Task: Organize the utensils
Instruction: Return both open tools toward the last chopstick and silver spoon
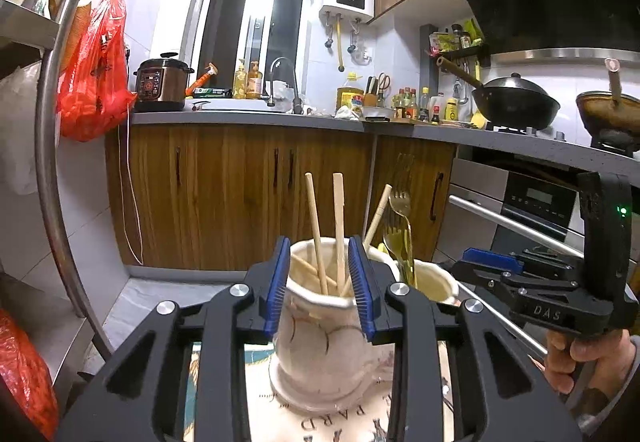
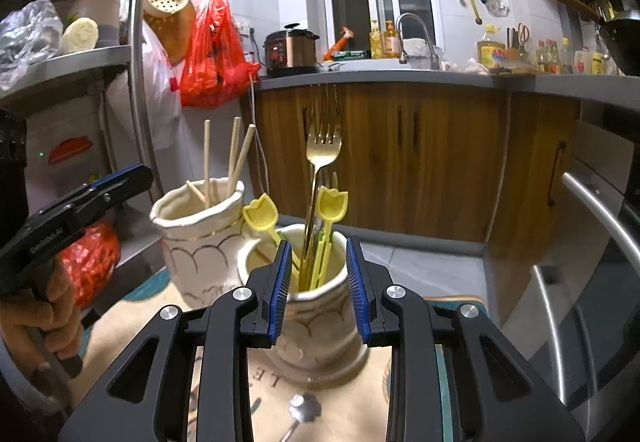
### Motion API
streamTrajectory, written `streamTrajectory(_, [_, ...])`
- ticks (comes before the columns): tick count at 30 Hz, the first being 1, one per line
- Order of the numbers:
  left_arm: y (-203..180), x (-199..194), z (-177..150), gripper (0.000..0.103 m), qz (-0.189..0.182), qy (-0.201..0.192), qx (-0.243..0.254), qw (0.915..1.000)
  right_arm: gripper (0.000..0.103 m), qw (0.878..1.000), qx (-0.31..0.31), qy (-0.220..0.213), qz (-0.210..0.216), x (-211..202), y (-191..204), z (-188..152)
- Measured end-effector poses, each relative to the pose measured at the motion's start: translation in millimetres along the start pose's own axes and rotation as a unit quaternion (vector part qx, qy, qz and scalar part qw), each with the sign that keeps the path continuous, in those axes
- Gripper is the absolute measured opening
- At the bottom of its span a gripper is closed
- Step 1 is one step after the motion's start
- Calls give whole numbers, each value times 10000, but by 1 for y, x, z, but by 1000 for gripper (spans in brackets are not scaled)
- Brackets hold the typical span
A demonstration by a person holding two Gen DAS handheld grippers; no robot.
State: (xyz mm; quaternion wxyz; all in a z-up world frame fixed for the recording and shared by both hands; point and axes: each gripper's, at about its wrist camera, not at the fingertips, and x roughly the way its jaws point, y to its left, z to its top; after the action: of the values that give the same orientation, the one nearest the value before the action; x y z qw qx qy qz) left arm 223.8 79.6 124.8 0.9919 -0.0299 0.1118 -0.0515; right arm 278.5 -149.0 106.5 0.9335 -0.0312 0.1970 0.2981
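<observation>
On the table, with the left gripper (image 1: 320, 286) and right gripper (image 2: 318, 288) each narrowly open and empty before a cup (image 1: 320, 342), the fork (image 2: 322, 153) leaning toward twelve o'clock in the right-hand cup (image 2: 320, 338) risked tipping out if bumped.

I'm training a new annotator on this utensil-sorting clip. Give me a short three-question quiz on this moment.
1. True or false: the gold fork stands in the same holder as the chopsticks.
2. What lies on the mat in front of the right holder? A) a knife B) a spoon C) a ladle
3. Fill in: the left gripper's jaws hold ____.

Key: 1 false; 2 B, its bowl shows; 3 nothing, they stand open before the left holder.
</observation>
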Motion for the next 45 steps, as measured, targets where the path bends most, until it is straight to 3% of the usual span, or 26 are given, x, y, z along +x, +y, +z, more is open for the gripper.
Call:
streamTrajectory(7, [-3, -18, -27, 31, -60, 542, 138, 9984, 30, 9996, 5, 269, 13, -10, -3, -14])
streamTrajectory(14, [-11, -9, -55, 46, -196, 1277, 156, 9915, 30, 9962, 191, 846, 62, -8, -12, -40])
streamTrajectory(18, [-24, 1, -70, 51, -285, 1723, 416, 9837, 30, 9917, 143, 1278, 84, -1, -11, -57])
streamTrajectory(23, [-43, 13, -89, 61, -360, 2263, 699, 9709, 39, 9862, 62, 1655, 84, 2, -7, -74])
streamTrajectory(34, [-82, 29, -118, 64, -626, 3065, 1246, 9416, 48, 9810, -100, 1935, 126, -3, -3, -86])
streamTrajectory(37, [-87, 33, -124, 60, -607, 3226, 1323, 9353, 49, 9808, -95, 1944, 122, -4, -6, -86])
streamTrajectory(39, [-88, 37, -123, 52, -651, 3276, 1202, 9349, 49, 9800, -107, 1981, 141, -3, -6, -87])
streamTrajectory(41, [-87, 39, -122, 27, -718, 3301, 1115, 9346, 51, 9787, -110, 2042, 173, -1, -6, -87])
streamTrajectory(43, [-85, 41, -123, 13, -634, 3299, 1138, 9350, 55, 9777, -103, 2087, 218, 0, -6, -88])
streamTrajectory(45, [-79, 40, -122, 9, -666, 3324, 1054, 9349, 55, 9760, -94, 2155, 287, 1, -3, -90])
